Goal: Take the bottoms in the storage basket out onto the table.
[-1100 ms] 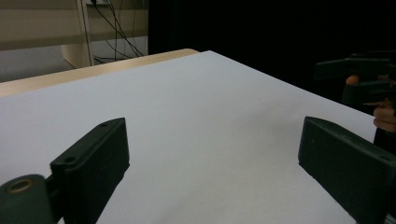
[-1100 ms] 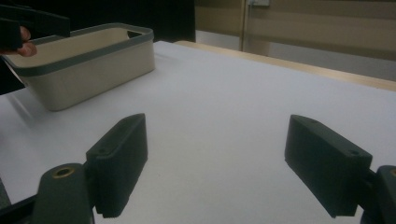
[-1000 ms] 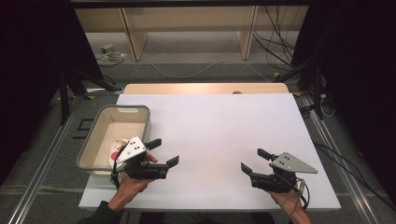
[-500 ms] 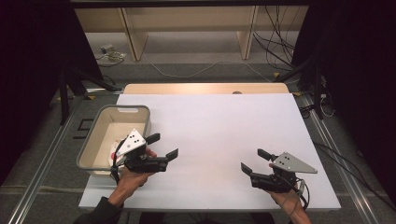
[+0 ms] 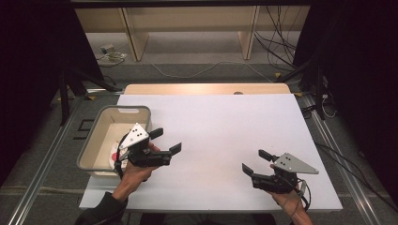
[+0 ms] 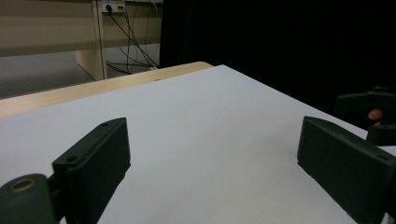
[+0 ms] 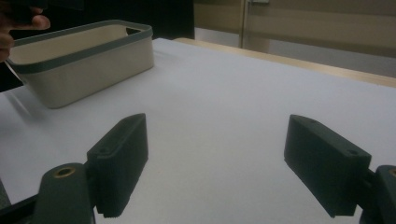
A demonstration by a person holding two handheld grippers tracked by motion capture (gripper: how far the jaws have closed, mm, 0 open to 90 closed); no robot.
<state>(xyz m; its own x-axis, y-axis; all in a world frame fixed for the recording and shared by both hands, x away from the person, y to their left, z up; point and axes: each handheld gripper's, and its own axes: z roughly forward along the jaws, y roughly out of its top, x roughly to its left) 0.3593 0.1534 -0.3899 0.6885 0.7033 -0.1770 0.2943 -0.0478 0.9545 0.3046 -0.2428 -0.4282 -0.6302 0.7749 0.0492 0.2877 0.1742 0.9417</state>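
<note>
Worktop (image 5: 220, 136), white and rectangular, is filling the middle of the high view, with a pale wooden strip running along its far edge. Left gripper (image 5: 164, 140) is hovering just beside the near right corner of a beige bin (image 5: 94, 140) that is standing on the worktop's left side; its jaws are standing spread apart with nothing between them, and the person's left hand (image 5: 133, 171) is wrapping the body below the grey three-cornered plate. Something white with a red patch (image 5: 114, 154) is lying inside the bin near that corner, too small to identify. Right gripper (image 5: 256, 161) is sitting low over the near right part of the worktop, well apart from the bin, jaws likewise spread and empty, held by the right hand (image 5: 286, 197). Left gripper view: both black jaws are rising from the bottom, wide apart over bare white worktop; the other gripper is showing dark at the right edge with a fingertip (image 6: 375, 114) on it. Right gripper view: jaws are again standing wide and released above the worktop, and the bin (image 7: 88, 60), beige with a grey-green rim, is resting at upper left, with fingers (image 7: 28, 21) of the other hand showing just above its near corner.
</note>
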